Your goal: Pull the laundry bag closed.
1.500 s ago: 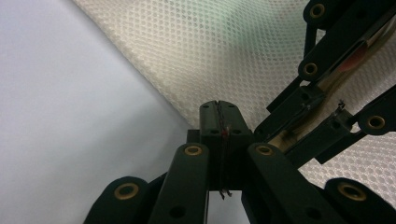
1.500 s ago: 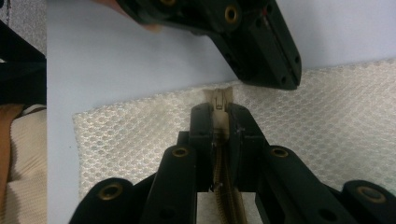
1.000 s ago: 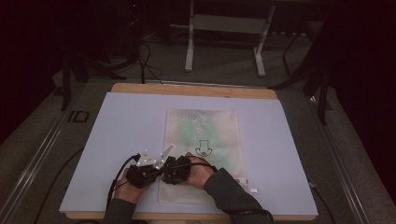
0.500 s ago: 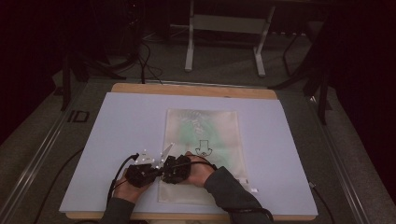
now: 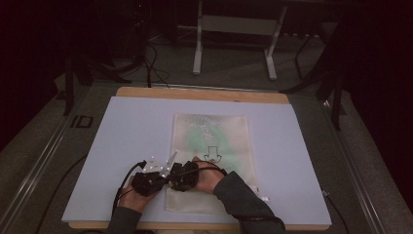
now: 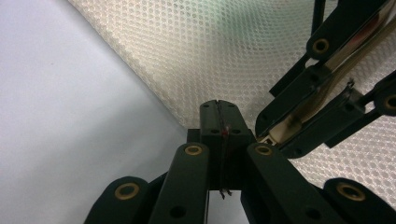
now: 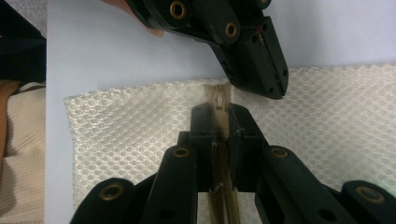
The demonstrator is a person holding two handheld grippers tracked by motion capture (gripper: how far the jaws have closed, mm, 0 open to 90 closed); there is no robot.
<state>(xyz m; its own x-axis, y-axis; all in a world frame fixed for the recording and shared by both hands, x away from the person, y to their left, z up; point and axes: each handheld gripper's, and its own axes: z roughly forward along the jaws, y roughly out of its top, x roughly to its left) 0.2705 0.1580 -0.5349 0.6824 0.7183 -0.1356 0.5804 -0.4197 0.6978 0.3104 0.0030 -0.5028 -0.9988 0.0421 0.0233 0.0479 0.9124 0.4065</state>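
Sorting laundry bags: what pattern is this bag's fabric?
Cream honeycomb mesh bag, clearest in the left gripper view.

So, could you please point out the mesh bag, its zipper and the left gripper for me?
mesh bag (image 5: 229,141): high view, its flat middle.
zipper (image 7: 224,179): right gripper view, the teeth between the jaws.
left gripper (image 6: 219,122): left gripper view, its closed jaw tips.

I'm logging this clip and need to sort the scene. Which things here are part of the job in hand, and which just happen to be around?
In the job:
- mesh bag
- its zipper, gripped by the right gripper
- left gripper, shut at the bag's edge

Just around:
- white table cover
- metal stand on the floor behind
- floor cables
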